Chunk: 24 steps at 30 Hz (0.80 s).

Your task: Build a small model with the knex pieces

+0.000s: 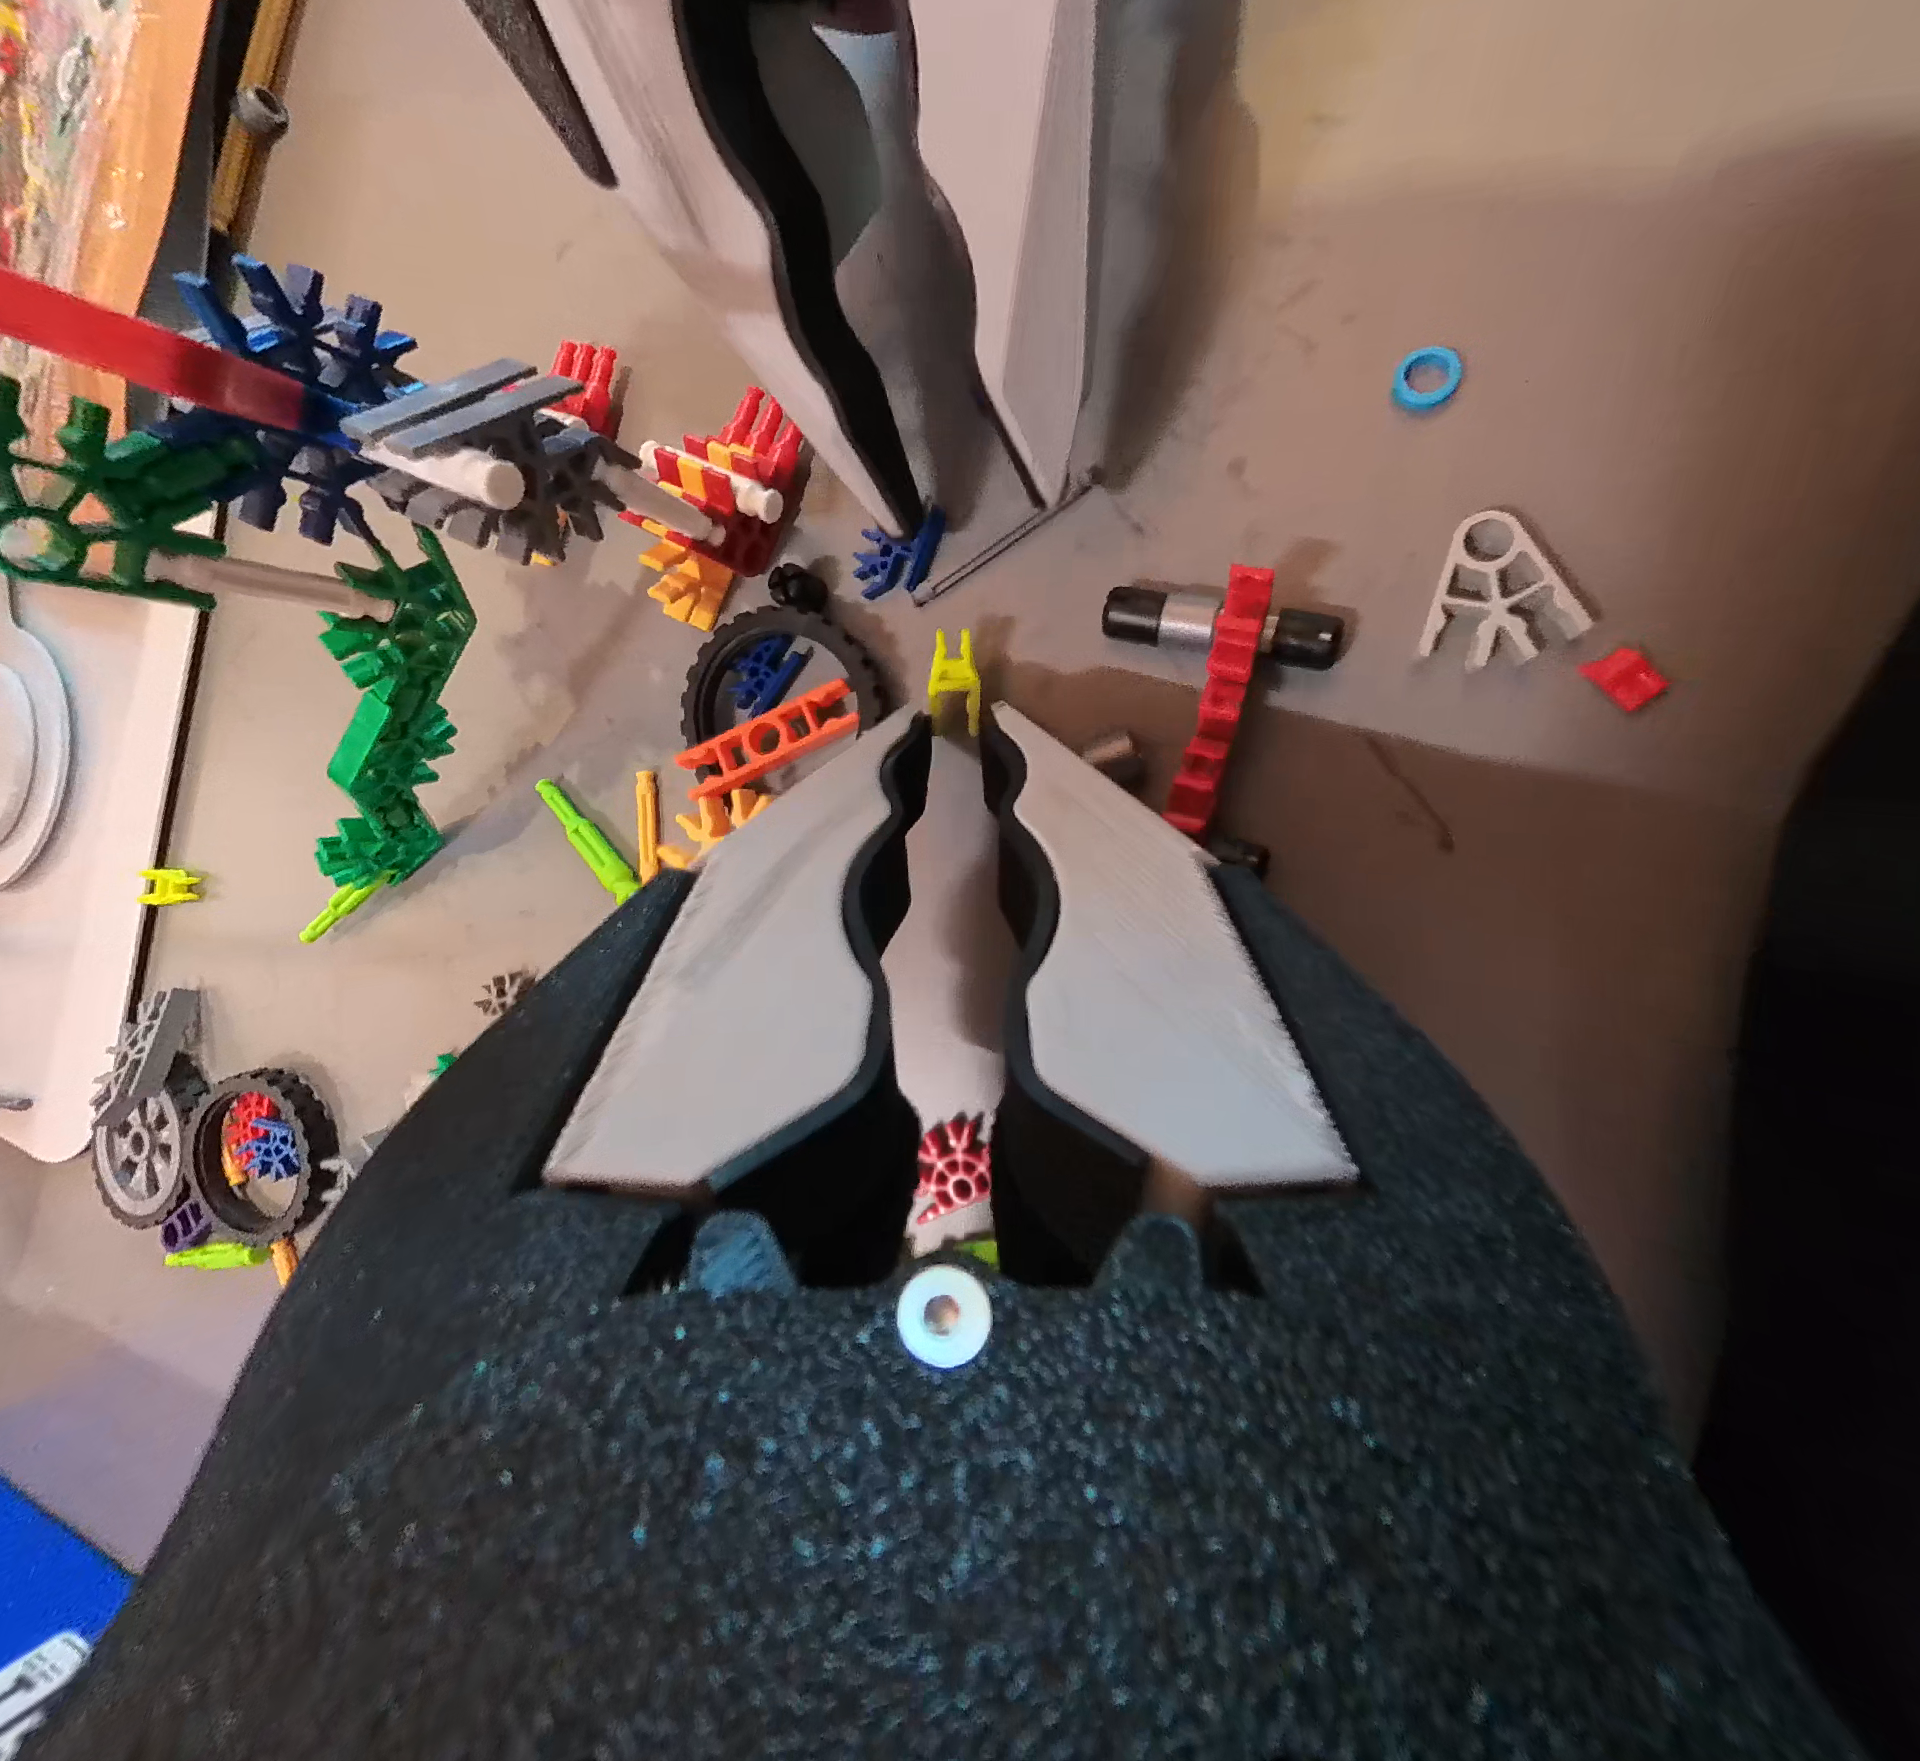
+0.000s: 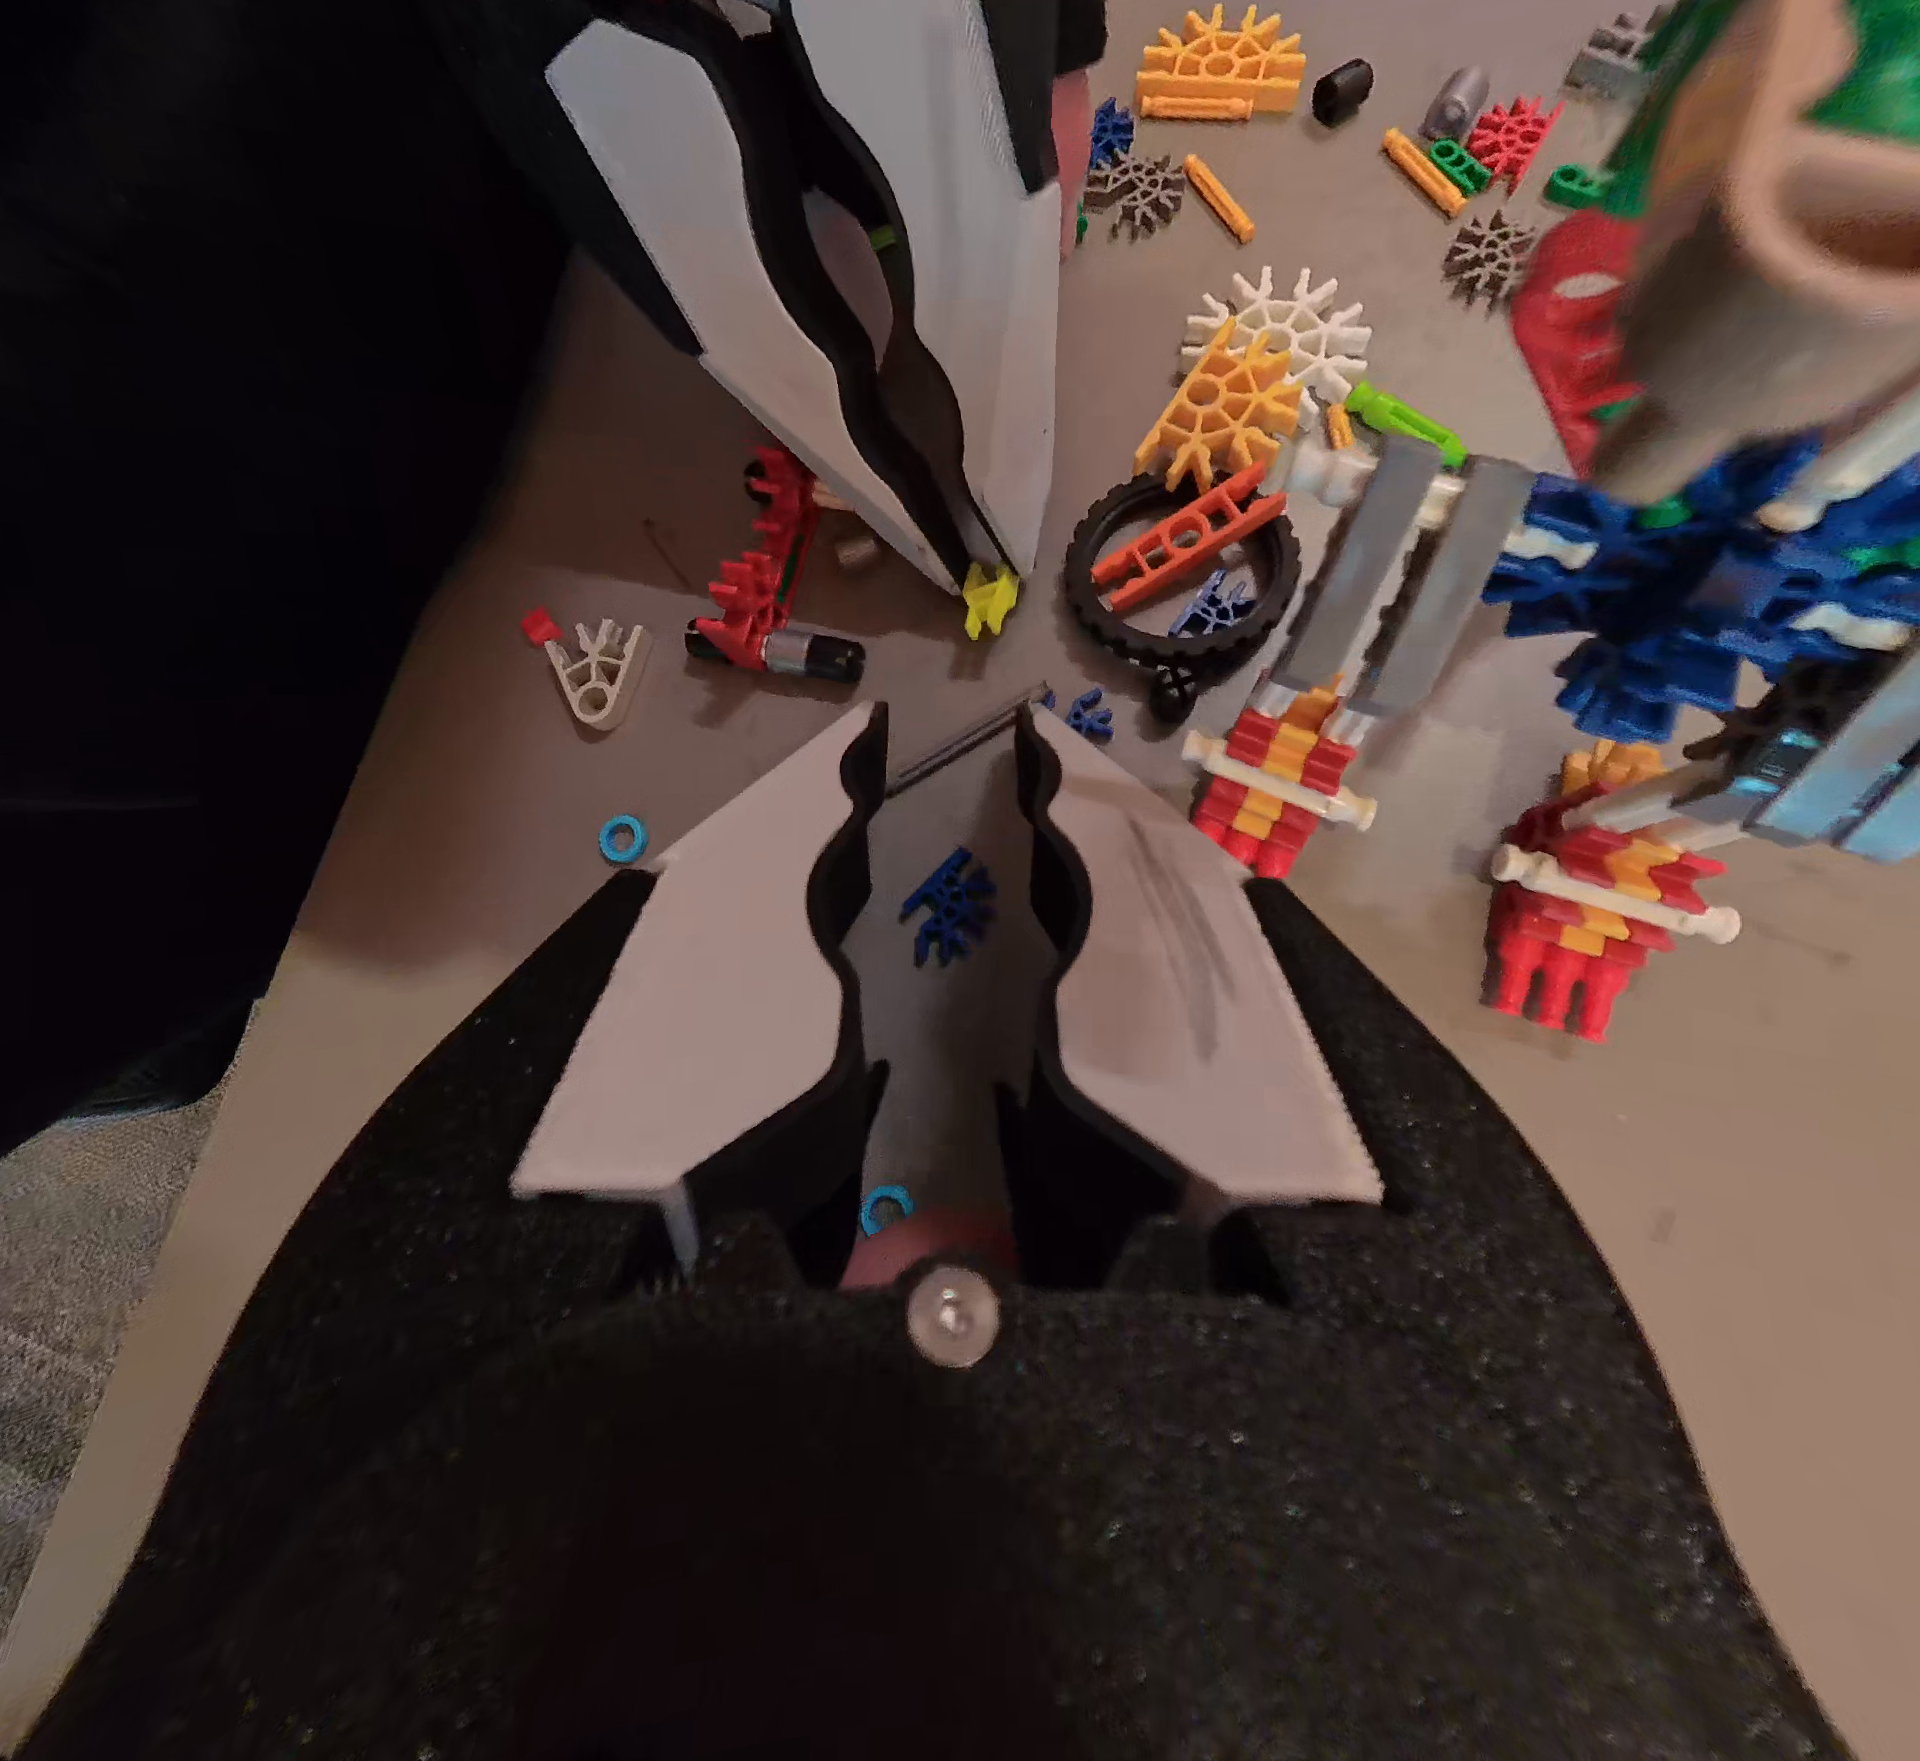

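Note:
My left gripper (image 1: 956, 714) is shut on a small yellow connector (image 1: 954, 672), held at the fingertips just above the grey table (image 1: 1455, 880). It also shows in the right wrist view, coming down from the top with the yellow connector (image 2: 987, 599) at its tips. My right gripper (image 2: 951, 719) is open, its tips on either side of a thin dark rod (image 2: 966, 737) that lies on the table. A small blue connector (image 2: 945, 901) lies between its fingers. In the left wrist view the right gripper's fingers (image 1: 1029, 309) stand opposite mine, close to the yellow connector.
A black tyre ring (image 1: 717, 662) holds orange and blue pieces. A red chain on a black and silver cylinder (image 1: 1221, 631), a grey triangular piece (image 1: 1496, 589) and a blue ring (image 1: 1427, 378) lie right. A blue, green, red and yellow built model (image 1: 343, 423) stands left. Less than 4 cm separates the two grippers' tips.

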### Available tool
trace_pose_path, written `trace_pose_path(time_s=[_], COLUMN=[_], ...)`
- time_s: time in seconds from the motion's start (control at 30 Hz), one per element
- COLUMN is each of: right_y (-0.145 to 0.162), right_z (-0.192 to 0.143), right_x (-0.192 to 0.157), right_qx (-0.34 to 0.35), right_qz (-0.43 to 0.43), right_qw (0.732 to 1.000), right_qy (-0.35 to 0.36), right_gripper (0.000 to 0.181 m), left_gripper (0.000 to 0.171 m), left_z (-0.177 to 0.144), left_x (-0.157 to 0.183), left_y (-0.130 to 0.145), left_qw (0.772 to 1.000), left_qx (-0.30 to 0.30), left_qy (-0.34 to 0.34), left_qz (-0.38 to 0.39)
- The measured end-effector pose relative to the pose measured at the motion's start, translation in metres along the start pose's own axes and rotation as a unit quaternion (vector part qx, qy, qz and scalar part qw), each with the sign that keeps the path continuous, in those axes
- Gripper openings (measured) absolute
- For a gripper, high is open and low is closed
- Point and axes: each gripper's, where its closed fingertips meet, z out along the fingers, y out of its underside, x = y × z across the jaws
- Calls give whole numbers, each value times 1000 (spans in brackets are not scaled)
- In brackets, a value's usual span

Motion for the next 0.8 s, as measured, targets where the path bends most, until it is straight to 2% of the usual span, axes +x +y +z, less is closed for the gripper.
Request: trace_pose_path(time_s=[0.4,0.6,0.8], right_y=[7,5,4], right_z=[6,9,11], right_x=[-8,-2,-2], right_qx=[-24,-29,-32], right_qz=[-17,-22,-19], right_qw=[999,999,999], right_qy=[-15,11,12], right_gripper=[23,7,7], left_gripper=[7,7,7], left_z=[0,1,0], left_x=[3,5,5], left_y=[-4,-5,-5], left_qw=[1000,1000,1000], left_qx=[4,4,5], left_qy=[-5,-4,-5], left_qz=[8,9,10])
